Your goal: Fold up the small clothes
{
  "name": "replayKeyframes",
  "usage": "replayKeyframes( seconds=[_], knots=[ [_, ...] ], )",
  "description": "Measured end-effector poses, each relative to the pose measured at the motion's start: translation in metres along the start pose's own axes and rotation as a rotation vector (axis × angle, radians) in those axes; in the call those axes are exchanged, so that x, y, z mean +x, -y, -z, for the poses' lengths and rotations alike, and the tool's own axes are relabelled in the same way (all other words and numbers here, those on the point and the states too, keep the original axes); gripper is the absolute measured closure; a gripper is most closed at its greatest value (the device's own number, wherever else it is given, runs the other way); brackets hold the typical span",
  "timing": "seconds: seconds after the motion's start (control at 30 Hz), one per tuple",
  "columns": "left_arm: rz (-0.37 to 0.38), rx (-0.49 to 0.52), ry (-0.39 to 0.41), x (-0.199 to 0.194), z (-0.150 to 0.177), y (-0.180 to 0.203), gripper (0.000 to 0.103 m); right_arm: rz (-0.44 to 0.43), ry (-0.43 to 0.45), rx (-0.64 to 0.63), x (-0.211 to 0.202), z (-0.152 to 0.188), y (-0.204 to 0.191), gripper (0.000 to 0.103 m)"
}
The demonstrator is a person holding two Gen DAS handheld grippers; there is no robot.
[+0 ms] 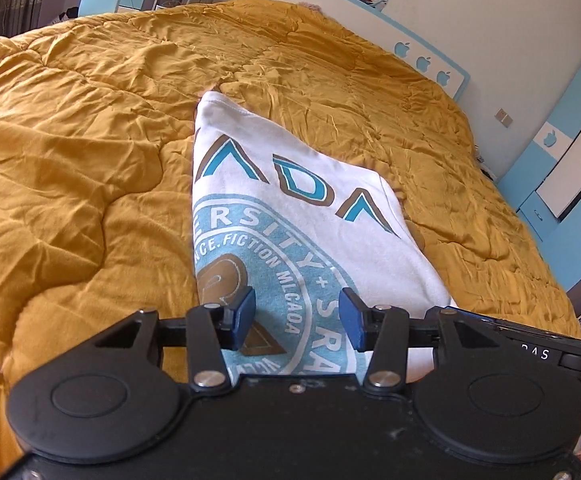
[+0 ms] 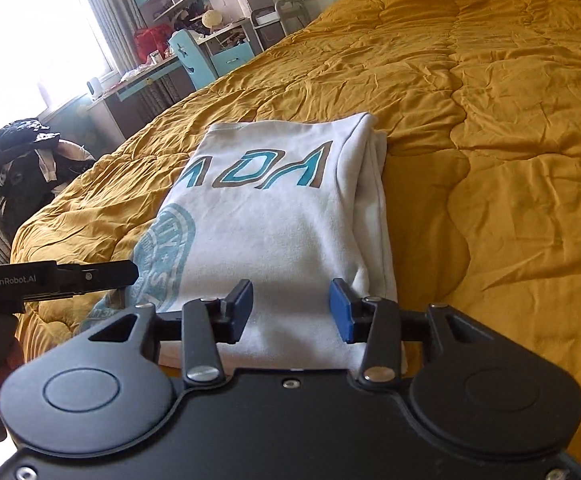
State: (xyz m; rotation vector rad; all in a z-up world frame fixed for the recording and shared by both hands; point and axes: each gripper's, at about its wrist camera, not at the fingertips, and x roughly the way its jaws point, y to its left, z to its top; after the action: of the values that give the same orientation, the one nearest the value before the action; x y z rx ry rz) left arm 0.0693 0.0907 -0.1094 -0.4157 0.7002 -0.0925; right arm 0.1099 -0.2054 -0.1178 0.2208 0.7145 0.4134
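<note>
Shirt (image 2: 286, 216) lies folded beneath both gaping, empty grippers.

Folded sweatshirt (image 2: 274, 216) lying on the quilt (image 2: 490, 128) before you, your left gripper (image 1: 296, 318) and right gripper (image 2: 290, 308) over its near edge, headboard (image 1: 370, 12) behind, desk (image 2: 146, 80) far left.

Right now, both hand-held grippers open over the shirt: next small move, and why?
Probably lower both to the near hem and pinch it for a fold away from the camera. The left hand-held gripper and right hand-held gripper hold nothing, and the white shirt lies flat as a long strip on the yellow quilt, sides already folded in.
</note>
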Motion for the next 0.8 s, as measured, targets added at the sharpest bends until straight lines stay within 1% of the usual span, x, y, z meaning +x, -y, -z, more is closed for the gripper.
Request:
replayKeyframes(
  seconds=[0.07, 0.1, 0.2, 0.23, 0.3, 0.37, 0.5, 0.57, 0.67, 0.8],
  knots=[
    [-0.06, 0.006, 0.011, -0.017, -0.005, 0.014, 0.051, 0.038, 0.028, 0.002, -0.011, -0.007, -0.012, 0.05],
    [-0.083, 0.012, 0.014, -0.023, -0.006, 0.02, 0.05, 0.079, 0.044, -0.014, -0.018, -0.011, -0.021, 0.047],
    [-0.176, 0.063, 0.026, -0.049, -0.004, 0.045, 0.046, 0.184, 0.055, -0.055, -0.034, -0.019, -0.047, 0.045],
    [-0.194, 0.08, 0.028, -0.055, -0.003, 0.052, 0.045, 0.207, 0.058, -0.065, -0.039, -0.02, -0.054, 0.04],
    [-0.23, 0.098, 0.03, -0.067, 0.002, 0.063, 0.044, 0.237, 0.071, -0.091, -0.05, -0.02, -0.067, 0.035],
    [-0.243, 0.092, 0.028, -0.076, 0.007, 0.069, 0.043, 0.259, 0.081, -0.127, -0.061, -0.015, -0.08, 0.035],
    [-0.227, 0.052, 0.009, -0.091, 0.02, 0.073, 0.042, 0.298, 0.073, -0.167, -0.075, -0.003, -0.096, 0.034],
    [-0.254, 0.046, 0.005, -0.095, 0.026, 0.075, 0.042, 0.311, 0.063, -0.17, -0.08, 0.003, -0.102, 0.034],
    [-0.301, 0.07, 0.003, -0.1, 0.034, 0.078, 0.042, 0.32, 0.052, -0.171, -0.084, 0.012, -0.108, 0.034],
    [-0.322, 0.093, -0.006, -0.105, 0.04, 0.08, 0.042, 0.32, 0.041, -0.155, -0.086, 0.017, -0.111, 0.034]
  ],
)
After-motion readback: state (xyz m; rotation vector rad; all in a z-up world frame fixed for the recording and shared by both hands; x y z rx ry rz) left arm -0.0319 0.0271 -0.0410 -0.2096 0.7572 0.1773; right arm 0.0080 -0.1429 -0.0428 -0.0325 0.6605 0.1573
